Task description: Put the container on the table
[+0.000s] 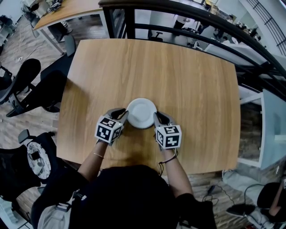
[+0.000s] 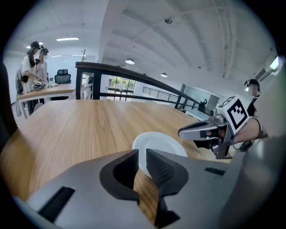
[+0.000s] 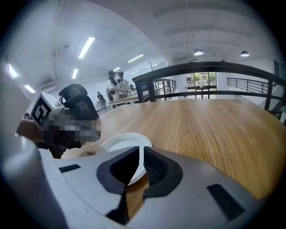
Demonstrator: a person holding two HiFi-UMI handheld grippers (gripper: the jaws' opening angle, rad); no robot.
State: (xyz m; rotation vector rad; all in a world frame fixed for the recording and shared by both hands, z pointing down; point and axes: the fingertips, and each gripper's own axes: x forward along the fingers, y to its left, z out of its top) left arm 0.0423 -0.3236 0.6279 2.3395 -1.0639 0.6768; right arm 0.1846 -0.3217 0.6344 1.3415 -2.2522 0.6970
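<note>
My wooden table [image 1: 192, 71] sits on plank floor [image 1: 38, 125]. Black railing [image 1: 178, 11] runs beyond its far edge, office chairs [image 1: 27, 85] stand left of it, strip lights [image 3: 87, 47] hang overhead.

Wooden worktop [image 1: 187, 76] bare and open beyond the white container [image 1: 141, 113] and to either side, left gripper [image 1: 124, 114] and right gripper [image 1: 156, 117] blocking the container's two flanks, its far rim free, black railing [image 1: 156, 4] walling the worktop's far edge, office chairs [image 1: 27, 87] crowding the left.
</note>
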